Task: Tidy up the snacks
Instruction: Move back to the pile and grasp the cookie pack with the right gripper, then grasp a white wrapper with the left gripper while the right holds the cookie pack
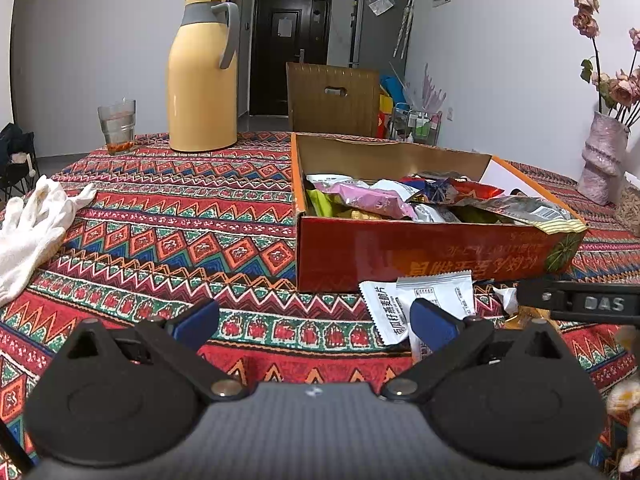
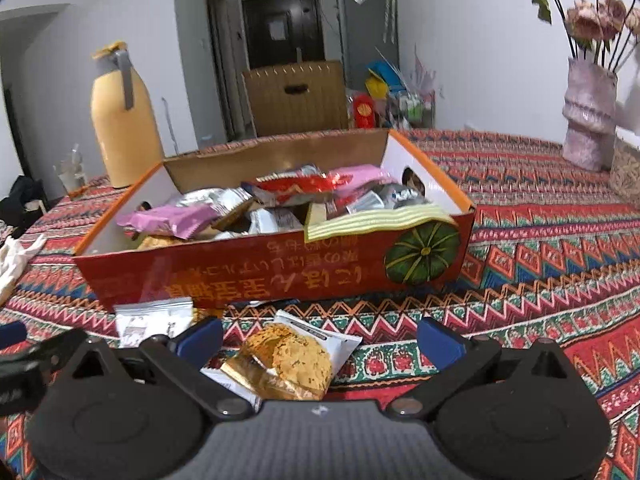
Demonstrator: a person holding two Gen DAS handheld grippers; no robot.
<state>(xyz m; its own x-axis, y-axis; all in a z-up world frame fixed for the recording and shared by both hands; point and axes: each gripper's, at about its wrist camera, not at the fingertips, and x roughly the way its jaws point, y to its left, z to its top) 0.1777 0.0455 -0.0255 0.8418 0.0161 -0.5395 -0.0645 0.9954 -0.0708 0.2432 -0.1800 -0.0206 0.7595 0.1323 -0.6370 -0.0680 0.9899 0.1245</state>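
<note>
A red and orange cardboard box (image 1: 420,256) (image 2: 280,268) holds several snack packets on a patterned tablecloth. Loose white snack packets (image 1: 424,304) lie on the cloth in front of it, by my left gripper's right finger. My left gripper (image 1: 316,320) is open and empty, low over the cloth. My right gripper (image 2: 320,340) is open, low over the cloth. A biscuit packet (image 2: 288,360) lies between its fingers, nearer the left one. A silver-white packet (image 2: 152,320) lies left of it. The right gripper's finger (image 1: 580,304) shows in the left wrist view.
A yellow thermos (image 1: 200,80) and a glass (image 1: 117,126) stand at the far left of the table. White gloves (image 1: 32,224) lie at the left edge. A pink vase with flowers (image 2: 588,116) stands at the far right. A cardboard carton (image 1: 332,98) stands behind the table.
</note>
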